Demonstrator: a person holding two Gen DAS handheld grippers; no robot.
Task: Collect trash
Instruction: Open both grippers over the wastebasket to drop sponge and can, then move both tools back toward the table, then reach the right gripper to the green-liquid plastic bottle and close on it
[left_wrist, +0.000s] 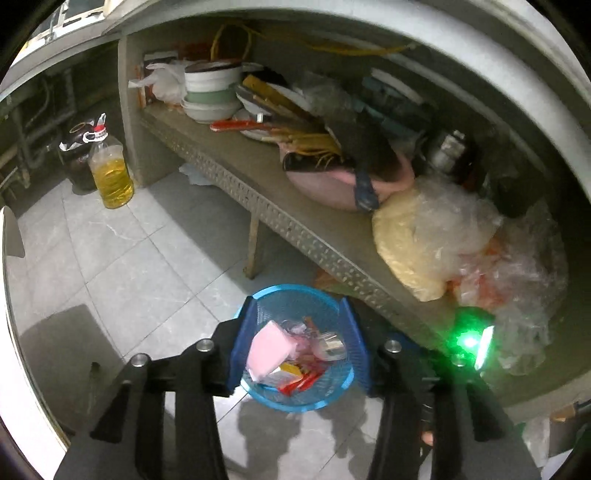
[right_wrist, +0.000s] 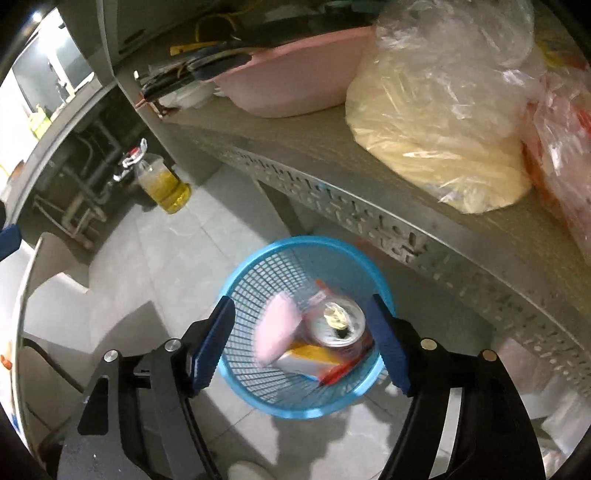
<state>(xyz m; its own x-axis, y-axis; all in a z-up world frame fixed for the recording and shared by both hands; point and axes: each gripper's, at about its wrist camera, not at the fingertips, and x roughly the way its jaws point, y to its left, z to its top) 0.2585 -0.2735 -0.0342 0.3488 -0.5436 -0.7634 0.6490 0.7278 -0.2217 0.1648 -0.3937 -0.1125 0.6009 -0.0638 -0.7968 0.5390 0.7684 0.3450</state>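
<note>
Blue mesh plastic, round and open-topped, forms the waste basket (left_wrist: 295, 402) (right_wrist: 258, 391) seen on the pale tiled floor (left_wrist: 122, 258) (right_wrist: 173, 251) just beside the low grey perforated-edge shelf (left_wrist: 229, 162) (right_wrist: 332, 184), holding a pink rectangular sponge (left_wrist: 267, 349) (right_wrist: 275, 334), an opened silver drink can (right_wrist: 338, 323) and red-and-yellow wrappers (left_wrist: 295, 376) (right_wrist: 317, 360). Above its rim the left gripper (left_wrist: 297, 349) and the right gripper (right_wrist: 303, 345) are both spread wide with nothing between the blue-padded fingers. On the shelf a pink plastic basin (left_wrist: 332, 184) (right_wrist: 288, 81) and a clear bag of yellowish contents (left_wrist: 417, 240) (right_wrist: 436, 125) are seen, and a clear bottle of yellow oil (left_wrist: 110, 173) (right_wrist: 166, 184) stands well apart on the floor.
</note>
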